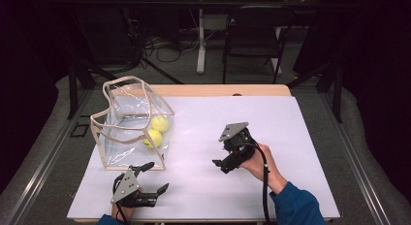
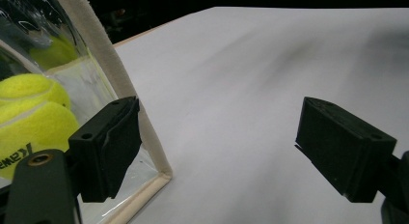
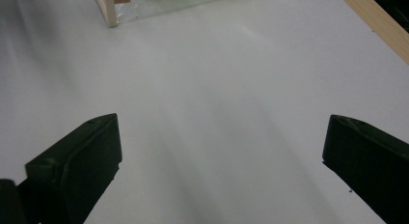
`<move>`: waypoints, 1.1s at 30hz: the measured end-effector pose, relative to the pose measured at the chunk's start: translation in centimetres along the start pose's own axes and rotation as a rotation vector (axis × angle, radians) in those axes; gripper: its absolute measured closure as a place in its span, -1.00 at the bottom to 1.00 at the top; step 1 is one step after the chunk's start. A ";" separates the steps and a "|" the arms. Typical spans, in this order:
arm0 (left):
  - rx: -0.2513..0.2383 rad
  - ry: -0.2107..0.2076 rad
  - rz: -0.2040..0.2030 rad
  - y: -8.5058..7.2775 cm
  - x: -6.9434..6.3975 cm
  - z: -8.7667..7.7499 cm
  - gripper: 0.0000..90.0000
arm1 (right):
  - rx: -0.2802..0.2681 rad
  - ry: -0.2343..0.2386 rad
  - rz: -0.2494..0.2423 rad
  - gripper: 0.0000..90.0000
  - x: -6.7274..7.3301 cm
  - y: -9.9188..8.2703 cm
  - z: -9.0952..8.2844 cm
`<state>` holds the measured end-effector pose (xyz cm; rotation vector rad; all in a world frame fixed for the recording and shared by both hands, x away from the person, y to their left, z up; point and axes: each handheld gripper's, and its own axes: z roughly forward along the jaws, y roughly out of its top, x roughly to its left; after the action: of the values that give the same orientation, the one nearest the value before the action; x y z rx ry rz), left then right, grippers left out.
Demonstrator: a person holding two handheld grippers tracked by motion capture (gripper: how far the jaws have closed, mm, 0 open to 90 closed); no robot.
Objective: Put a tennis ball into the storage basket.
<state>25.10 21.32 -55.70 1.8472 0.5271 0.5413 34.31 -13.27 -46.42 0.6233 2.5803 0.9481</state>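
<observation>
From above: left gripper (image 1: 154,177) low at the table's (image 1: 252,113) near-left edge, jaws spread, one tip just beside the near corner of the clear bag (image 1: 132,123) holding two balls (image 1: 156,131); right gripper (image 1: 224,156) raised mid-table, tilted down and leftward, hand (image 1: 257,159) behind it, well apart from the bag. Along the left gripper (image 2: 219,147): jaws wide apart, one overlapping the bag's (image 2: 113,79) trimmed corner edge, contact unclear, balls (image 2: 34,120) behind the clear wall. Along the right gripper (image 3: 222,156): jaws wide apart over bare table (image 3: 217,89), bag corner (image 3: 108,9) far ahead.
</observation>
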 end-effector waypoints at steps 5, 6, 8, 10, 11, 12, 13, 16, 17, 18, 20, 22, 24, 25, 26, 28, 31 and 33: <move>-0.001 0.004 0.001 0.0 -0.1 0.0 -0.64 | -0.010 -0.016 0.016 -1.00 -0.1 -1.7 -0.2; -0.002 0.005 0.000 0.0 -0.1 0.0 -0.64 | -0.014 -0.019 0.021 -1.00 -0.1 -2.0 -0.2; 0.001 0.008 0.000 -0.1 -0.1 0.0 -0.64 | -0.019 -0.025 0.025 -1.00 -0.2 -2.7 -0.3; -0.003 0.008 -0.001 -0.1 -0.1 0.0 -0.64 | -0.018 -0.030 0.040 -1.00 -0.3 -3.4 -0.5; -0.004 0.009 -0.001 -0.1 -0.1 0.0 -0.64 | -0.020 -0.030 0.047 -1.00 -0.3 -3.8 -0.5; -0.005 0.010 -0.001 -0.1 -0.1 0.0 -0.64 | -0.021 -0.033 0.049 -1.00 -0.3 -4.1 -0.5; -0.005 0.010 -0.001 -0.1 -0.1 0.0 -0.64 | -0.021 -0.036 0.055 -1.00 -0.3 -4.4 -0.6; -0.003 0.011 -0.001 -0.1 -0.1 -0.1 -0.64 | -0.032 -0.039 0.069 -1.00 -0.3 -5.2 -0.8; -0.003 0.011 -0.001 -0.1 -0.1 -0.1 -0.64 | -0.032 -0.042 0.073 -1.00 -0.3 -5.5 -0.8; -0.003 0.012 -0.001 -0.1 -0.1 -0.1 -0.64 | -0.033 -0.041 0.078 -1.00 -0.3 -5.7 -0.8; -0.004 0.012 -0.002 -0.1 -0.1 -0.1 -0.64 | -0.035 -0.048 0.083 -1.00 -0.3 -6.3 -0.9; -0.003 0.014 -0.002 -0.1 -0.2 -0.1 -0.64 | -0.031 -0.055 0.087 -1.00 -0.3 -6.9 -0.9; -0.001 0.015 -0.001 -0.1 -0.1 -0.2 -0.64 | -0.033 -0.053 0.098 -1.00 -0.3 -7.6 -0.9; -0.002 0.016 -0.002 -0.1 -0.1 -0.2 -0.64 | -0.032 -0.057 0.105 -1.00 -0.2 -8.0 -0.8; -0.002 0.014 -0.003 -0.1 -0.1 -0.1 -0.64 | -0.034 -0.062 0.112 -1.00 -0.2 -8.3 -0.8; 0.000 0.016 -0.004 -0.1 -0.1 -0.1 -0.64 | -0.048 -0.066 0.125 -1.00 -0.1 -9.1 -0.8; 0.001 0.016 0.000 -0.1 -0.2 -0.1 -0.64 | -0.044 -0.100 0.144 -1.00 0.4 -10.3 -0.8; 0.003 0.014 0.004 -0.1 -0.2 -0.1 -0.64 | -0.014 -0.104 0.123 -1.00 0.7 -10.6 -0.9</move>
<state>24.87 21.30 -55.75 1.8491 0.5342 0.5566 30.28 -20.64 -53.00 0.8136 2.4659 0.9449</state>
